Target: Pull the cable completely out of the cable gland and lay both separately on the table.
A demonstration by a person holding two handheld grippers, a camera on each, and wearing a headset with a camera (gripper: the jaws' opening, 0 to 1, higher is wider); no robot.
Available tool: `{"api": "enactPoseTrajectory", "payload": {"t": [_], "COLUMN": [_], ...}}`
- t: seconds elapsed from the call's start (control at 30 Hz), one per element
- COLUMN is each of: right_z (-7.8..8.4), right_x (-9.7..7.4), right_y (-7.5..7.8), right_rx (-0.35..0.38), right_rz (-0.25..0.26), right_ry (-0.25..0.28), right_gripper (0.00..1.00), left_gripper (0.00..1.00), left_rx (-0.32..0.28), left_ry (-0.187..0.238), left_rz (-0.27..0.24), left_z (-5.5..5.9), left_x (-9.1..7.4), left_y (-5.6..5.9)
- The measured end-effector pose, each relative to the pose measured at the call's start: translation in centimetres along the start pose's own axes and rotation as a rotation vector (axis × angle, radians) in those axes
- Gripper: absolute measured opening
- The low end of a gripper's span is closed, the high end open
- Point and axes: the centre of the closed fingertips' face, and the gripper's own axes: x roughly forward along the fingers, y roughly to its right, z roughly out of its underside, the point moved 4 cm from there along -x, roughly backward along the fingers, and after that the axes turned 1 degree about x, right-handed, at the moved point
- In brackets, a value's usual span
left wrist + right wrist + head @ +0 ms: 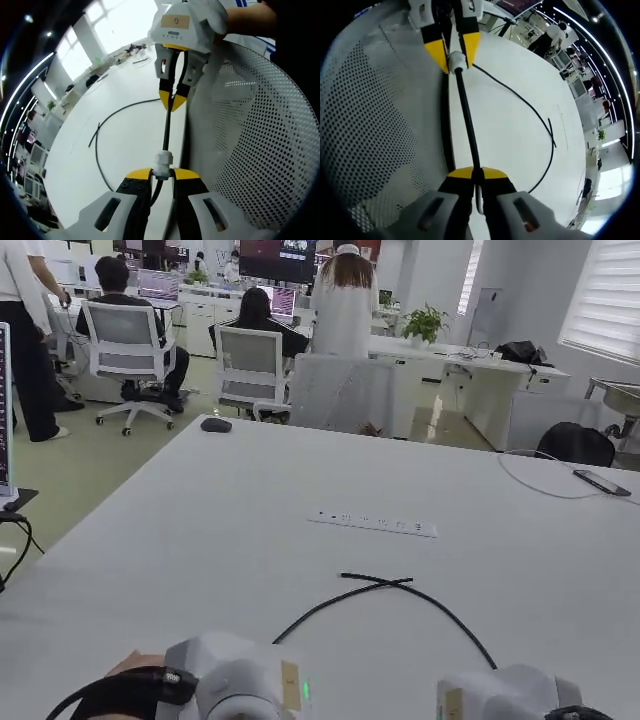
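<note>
A white office bench (300,500) is seen in the head view, slack cable (440,605) looped on it. In the left gripper view, the cable gland (162,161) is pinched by the left hand-held gripper (161,173); ahead, the right hand-held gripper (172,101) is clamped on the cable. In the right gripper view, slippage through those jaws is risked if the gland binds.

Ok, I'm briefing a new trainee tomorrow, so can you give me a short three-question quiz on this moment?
1. True or false: the cable is already fully out of the cable gland.
2. Which one grips the gland? A) left gripper B) right gripper C) neither
3. Fill in: the cable's slack length lies on the ____.

Key: 1 false, it still runs through the gland; 2 A; 3 table.
</note>
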Motion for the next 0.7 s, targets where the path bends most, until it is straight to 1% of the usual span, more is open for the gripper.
{"api": "enactPoseTrajectory", "payload": {"t": [0.07, 0.17, 0.2, 0.3, 0.37, 0.4, 0.43, 0.47, 0.5, 0.53, 0.6, 0.7], "right_z": [0.2, -0.4, -0.7, -2.9, -4.8, -6.0, -6.8, -7.8, -8.3, -8.7, -9.1, -9.7], "right_x": [0.2, 0.2, 0.1, -0.1, -0.4, -0.6, -0.7, -0.9, -0.9, -0.9, -0.8, -0.7], "right_y": [-0.2, -0.6, -0.8, -1.2, -1.6, -2.0, -2.3, -2.5, -2.6, -2.6, -2.7, -2.6], "right_rx": [0.016, -0.012, -0.015, 0.014, 0.034, 0.047, 0.063, 0.073, 0.086, 0.085, 0.078, 0.038], "right_rz": [-0.016, -0.018, -0.023, -0.045, -0.071, -0.091, -0.102, -0.114, -0.121, -0.124, -0.122, -0.106], "right_ry": [-0.015, -0.023, -0.019, 0.071, 0.154, 0.213, 0.244, 0.288, 0.308, 0.310, 0.307, 0.297], "right_gripper": [0.06, 0.16, 0.17, 0.19, 0.20, 0.20, 0.19, 0.19, 0.18, 0.18, 0.17, 0.11], "left_gripper": [0.16, 0.16, 0.16, 0.16, 0.16, 0.16, 0.16, 0.16, 0.16, 0.16, 0.16, 0.16], "left_rx": [0.001, 0.010, 0.010, 0.012, 0.013, 0.012, 0.011, 0.013, 0.016, 0.016, 0.017, 0.025], "left_ry": [-0.003, -0.016, -0.016, -0.011, -0.012, -0.013, -0.013, -0.013, -0.013, -0.013, -0.013, -0.014], "left_rz": [0.003, 0.002, 0.003, 0.003, 0.002, 0.004, 0.005, 0.006, 0.004, 0.003, 0.003, 0.002], "left_z": [0.0, 0.1, 0.1, 0.0, 0.0, 0.0, 0.0, 0.0, 0.0, 0.0, 0.0, -0.1], "left_x": [0.0, 0.1, 0.1, 0.1, 0.1, 0.1, 0.1, 0.1, 0.1, 0.1, 0.1, 0.1], "left_y": [0.1, 0.1, 0.1, 0.1, 0.1, 0.1, 0.1, 0.1, 0.1, 0.1, 0.1, 0.1]}}
